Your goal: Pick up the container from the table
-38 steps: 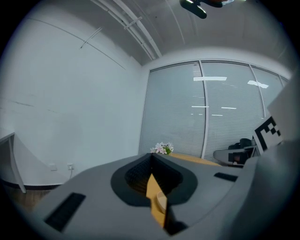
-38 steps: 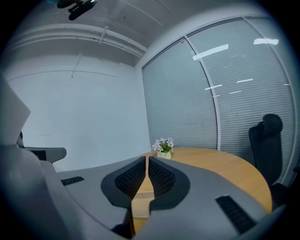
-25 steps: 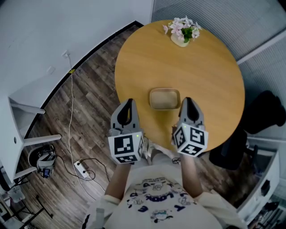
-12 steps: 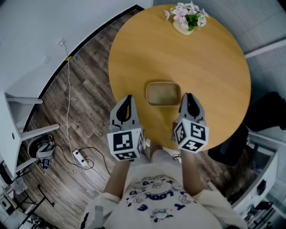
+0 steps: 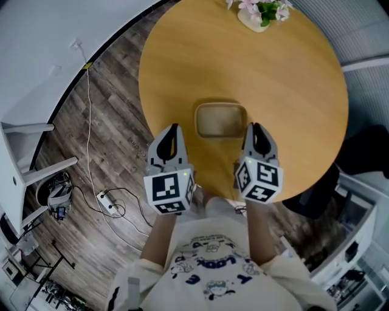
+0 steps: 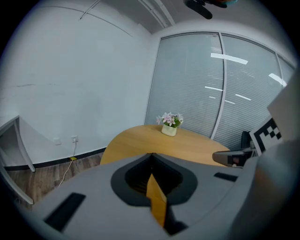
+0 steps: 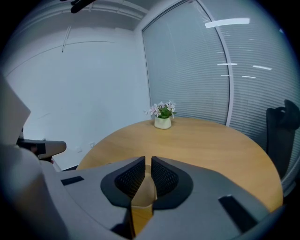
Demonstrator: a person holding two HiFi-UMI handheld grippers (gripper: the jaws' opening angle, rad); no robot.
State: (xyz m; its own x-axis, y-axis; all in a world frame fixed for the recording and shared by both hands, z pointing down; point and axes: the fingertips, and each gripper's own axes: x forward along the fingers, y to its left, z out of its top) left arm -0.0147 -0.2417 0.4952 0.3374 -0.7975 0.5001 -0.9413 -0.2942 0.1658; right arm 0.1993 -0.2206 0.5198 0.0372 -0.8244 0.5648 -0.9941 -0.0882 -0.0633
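Nearest the person, left gripper and right gripper: jaws drawn narrow, nothing held, flanking the target, likely staged for a reach. Just ahead, between their tips, container: shallow tan tray, apparently empty, resting on round table. Far edge: flower pot holding pink blooms.

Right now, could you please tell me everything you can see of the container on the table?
The container is a shallow, open-topped tray, rectangular with rounded corners, beige and matte. It looks empty. It sits flat on the round wooden table, towards the person's side, with its long side across the head view. Only the table seems to touch it: the left hand-held gripper hangs off to its left and the right hand-held gripper by its right end.
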